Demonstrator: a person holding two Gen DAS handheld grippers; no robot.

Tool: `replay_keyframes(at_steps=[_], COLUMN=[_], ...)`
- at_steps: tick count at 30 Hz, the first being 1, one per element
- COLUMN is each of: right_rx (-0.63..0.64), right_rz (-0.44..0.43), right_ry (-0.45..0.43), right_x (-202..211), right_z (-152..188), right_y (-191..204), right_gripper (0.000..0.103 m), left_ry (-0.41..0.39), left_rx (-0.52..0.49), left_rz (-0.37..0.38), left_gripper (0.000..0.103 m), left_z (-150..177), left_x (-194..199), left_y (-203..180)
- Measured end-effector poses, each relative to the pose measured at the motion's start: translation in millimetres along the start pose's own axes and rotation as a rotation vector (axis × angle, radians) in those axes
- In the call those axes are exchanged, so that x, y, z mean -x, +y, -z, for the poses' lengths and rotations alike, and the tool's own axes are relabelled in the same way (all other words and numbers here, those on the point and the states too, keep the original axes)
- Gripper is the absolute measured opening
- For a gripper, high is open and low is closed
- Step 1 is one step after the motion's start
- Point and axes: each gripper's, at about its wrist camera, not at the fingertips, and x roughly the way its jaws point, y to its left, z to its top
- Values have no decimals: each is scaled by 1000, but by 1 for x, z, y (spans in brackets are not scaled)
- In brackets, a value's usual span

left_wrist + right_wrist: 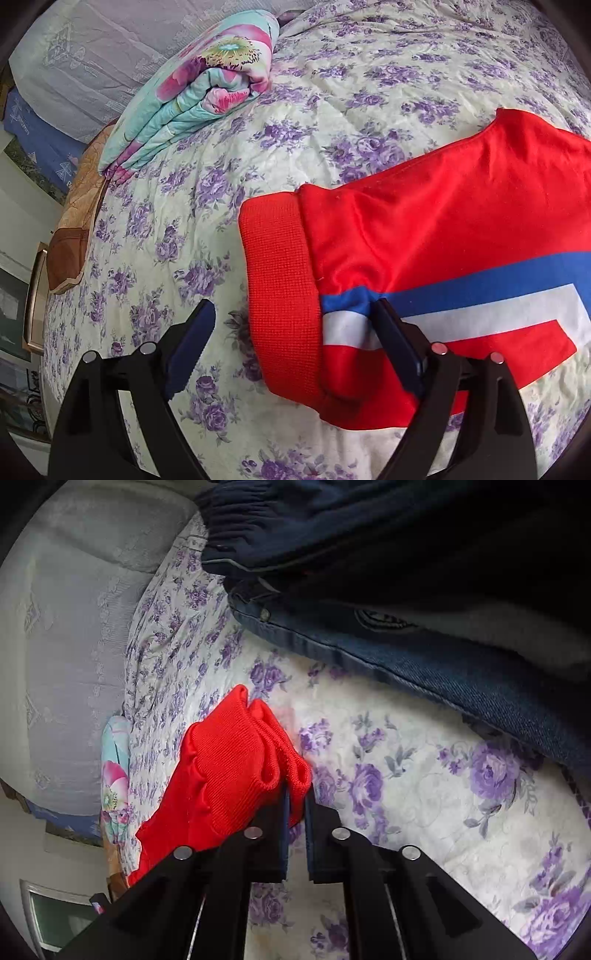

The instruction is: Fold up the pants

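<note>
Left tongs [291,325]: spread wide, straddling the cuff [280,280] edge of the red pants [424,229], angled down.
Right tongs [297,801]: pinching another cuff [295,775], raised off the bed [406,775].
Room: bare bedspread left of pants.
Far: folded quilt [192,92]; jeans [443,664].
</note>
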Motion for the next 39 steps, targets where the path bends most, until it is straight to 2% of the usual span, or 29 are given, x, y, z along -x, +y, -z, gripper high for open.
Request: replay_keyframes(at_steps=[1,2,4,5,7,9,14,16,18,20,22,24,26,27,29,32,33,34,36,39], right_rx=[1,9,29,27,-5,-65,-75,-88,-44,-68,-111,-116,-150,-166,-192,-155,-134,-136,-143,-106], right_rz=[-15,-32,-61,-74,-93,-127,-194,-240,-217,-196,-227,-268,-288,-297,-321,-334,-310,-272,-250,-176], right_ry=[-19,-42,-56,-41,-4,-28,-47,-20,-18,-20,-46,-34,7,15,10,0,4,18,33,40], right_x=[9,18,29,28,22,20,8,4,0,-8,-12,-18,-30,-33,-29,-20,-21,-24,-29,-26], right_z=[1,3,6,7,10,15,13,12,12,10,6,2,-2,-3,-2,-2,-4,-6,-8,-9], right_y=[1,2,3,3,-1,-10,-7,-1,8,5,1,1,-3,-6,-11,-6,-6,-8,-13,-2], right_gripper=[61,80,88,91,92,92,93,93,93,91,90,77,42,30,18,17,17,17,16,16], left_ry=[-7,-25,-62,-73,-72,-54,-27,-28,-43,-58,-65,-69,-67,-62,-64,-65,-67,-59,-23,8], left_rx=[7,18,64,95,151,181,166,165,156,142,137,145,155,159,171,187,173,154,131,95], left_rz=[11,26,68,94,123,125,104,105,110,112,111,119,133,140,159,235,234,222,200,148], left_gripper=[84,84,84,84,84,84,84,84,84,84,84,84,84,84,84,84,84,84,84,84], left_z=[1,1,4,5,8,12,19,18,17,15,13,11,10,10,10,11,13,14,19,24], left_x=[5,12,28,33,37,35,34,37,43,48,52,54,55,54,56,57,57,53,38,25], left_y=[1,3,10,14,20,23,18,15,12,7,5,3,1,-1,-6,-16,-22,-28,-38,-45])
